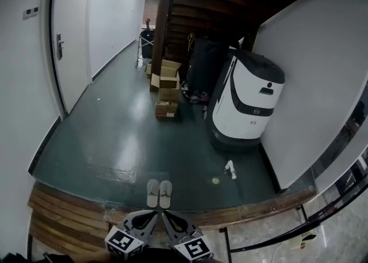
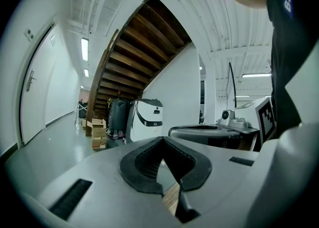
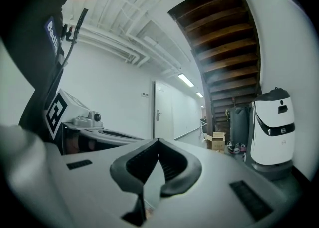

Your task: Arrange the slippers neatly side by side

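On dark floor (image 1: 115, 141): two slippers (image 1: 153, 192) side by side; left tool (image 1: 152, 216), right tool (image 1: 168, 216), both closed, empty

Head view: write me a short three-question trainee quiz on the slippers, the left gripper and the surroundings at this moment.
1. True or false: the two slippers lie side by side on the dark floor.
2. What is between the jaws of the left gripper? A: a slipper. B: a bottle. C: nothing.
3. What is stacked beyond the slippers, at the foot of the staircase?
Key: 1 true. 2 C; the jaws are closed and empty. 3 cardboard boxes.
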Demonstrator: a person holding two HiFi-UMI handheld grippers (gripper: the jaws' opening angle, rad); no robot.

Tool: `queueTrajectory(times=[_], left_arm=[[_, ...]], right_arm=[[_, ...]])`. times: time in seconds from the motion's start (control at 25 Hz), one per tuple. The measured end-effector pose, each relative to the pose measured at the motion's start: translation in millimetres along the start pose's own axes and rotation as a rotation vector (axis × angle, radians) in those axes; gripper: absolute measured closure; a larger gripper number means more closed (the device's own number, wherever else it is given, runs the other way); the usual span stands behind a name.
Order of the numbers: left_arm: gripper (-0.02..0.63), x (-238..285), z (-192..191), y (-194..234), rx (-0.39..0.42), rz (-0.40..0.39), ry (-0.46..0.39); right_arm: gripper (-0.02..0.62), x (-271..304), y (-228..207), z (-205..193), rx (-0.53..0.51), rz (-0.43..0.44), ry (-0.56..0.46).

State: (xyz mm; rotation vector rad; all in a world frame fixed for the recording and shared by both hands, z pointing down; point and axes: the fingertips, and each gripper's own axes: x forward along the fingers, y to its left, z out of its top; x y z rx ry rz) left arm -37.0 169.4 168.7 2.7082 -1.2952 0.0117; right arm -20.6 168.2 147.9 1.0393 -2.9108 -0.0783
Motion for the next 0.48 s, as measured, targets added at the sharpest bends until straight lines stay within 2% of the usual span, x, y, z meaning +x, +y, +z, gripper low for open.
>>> queueTrajectory(times=[0.2, 0.48], left_arm=[[0.606, -1, 7, 5, -0.004, -0.034, -0.019], [0.606, -1, 5, 15, 0.019, -0.028, -0.026]], right_arm=[[0.597, 4, -1, 2, -0.011, -0.022, 0.01], [0.597, 9, -2, 1, -0.029, -0.03, 0.018]])
